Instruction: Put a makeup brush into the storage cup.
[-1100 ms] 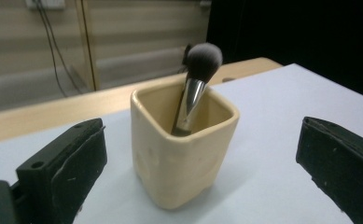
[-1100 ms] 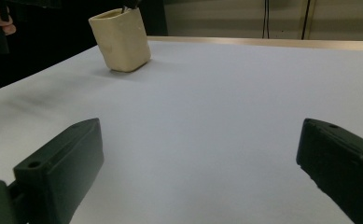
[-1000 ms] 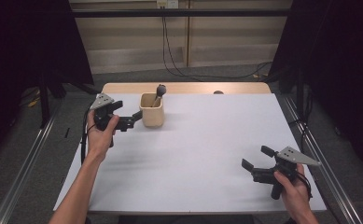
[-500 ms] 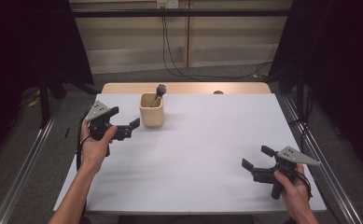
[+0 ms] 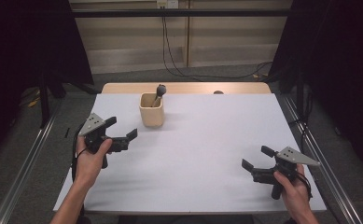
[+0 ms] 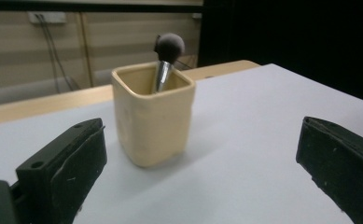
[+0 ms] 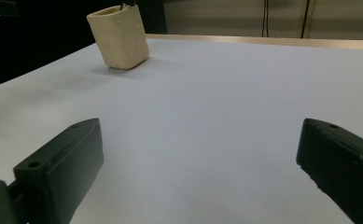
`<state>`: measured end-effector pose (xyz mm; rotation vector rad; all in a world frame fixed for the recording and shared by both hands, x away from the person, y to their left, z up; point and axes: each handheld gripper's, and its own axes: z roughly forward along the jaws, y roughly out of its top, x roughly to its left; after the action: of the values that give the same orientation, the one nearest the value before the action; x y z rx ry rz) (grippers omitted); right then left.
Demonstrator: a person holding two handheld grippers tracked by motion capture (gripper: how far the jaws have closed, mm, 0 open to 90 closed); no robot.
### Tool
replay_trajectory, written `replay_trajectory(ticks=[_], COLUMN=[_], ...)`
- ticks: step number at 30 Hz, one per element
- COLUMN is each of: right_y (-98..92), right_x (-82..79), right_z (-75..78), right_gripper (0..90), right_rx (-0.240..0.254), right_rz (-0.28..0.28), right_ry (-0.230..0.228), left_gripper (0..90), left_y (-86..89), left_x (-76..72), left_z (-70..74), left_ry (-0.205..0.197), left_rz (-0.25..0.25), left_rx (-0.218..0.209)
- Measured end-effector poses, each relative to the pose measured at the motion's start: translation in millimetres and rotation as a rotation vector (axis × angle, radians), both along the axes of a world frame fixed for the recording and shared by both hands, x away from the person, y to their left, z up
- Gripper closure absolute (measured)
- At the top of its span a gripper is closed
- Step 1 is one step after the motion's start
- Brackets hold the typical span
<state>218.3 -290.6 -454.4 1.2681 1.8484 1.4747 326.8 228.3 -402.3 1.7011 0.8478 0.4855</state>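
A lab-like recording set-up is suggested. A plain white surface (image 5: 207,154) is flanked by metal rails (image 5: 25,168) along the floor and enclosed by black curtains (image 5: 25,42) on both sides. Cables (image 5: 174,51) are seen hanging from a wall socket (image 5: 167,3) against a bare panelled wall (image 5: 226,42) behind.

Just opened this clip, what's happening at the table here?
A person sits at a white table with a claw in each hand. The left claw is open and empty, aimed at a cream cup that holds a dark-headed brush, but it stands apart from the cup. The right claw is also open and empty, near the table's front right corner, far from the cup. Nothing is being gripped at this moment.
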Motion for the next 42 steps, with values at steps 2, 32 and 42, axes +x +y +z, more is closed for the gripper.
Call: replay_trajectory(ticks=[2,32,42], right_y=[0.1,-1.9,-2.0], right_x=[-0.7,-4.3,-4.4], right_z=[0.6,1.5,1.0], right_gripper=[0.1,0.1,0.1], right_rx=[0.004,-0.001,-0.009], right_rz=[-0.002,-0.013,-0.012], right_ry=[0.0,-0.008,-0.011], left_gripper=[1.9,2.4,2.3], left_y=[2.5,22.9,34.0], left_x=[-4.2,-73.2,-82.8], left_z=[-1.7,-32.3,-31.7], left_ry=[0.003,0.027,-0.001], left_rz=[0.006,0.018,0.032], left_rx=[-0.003,0.01,0.0])
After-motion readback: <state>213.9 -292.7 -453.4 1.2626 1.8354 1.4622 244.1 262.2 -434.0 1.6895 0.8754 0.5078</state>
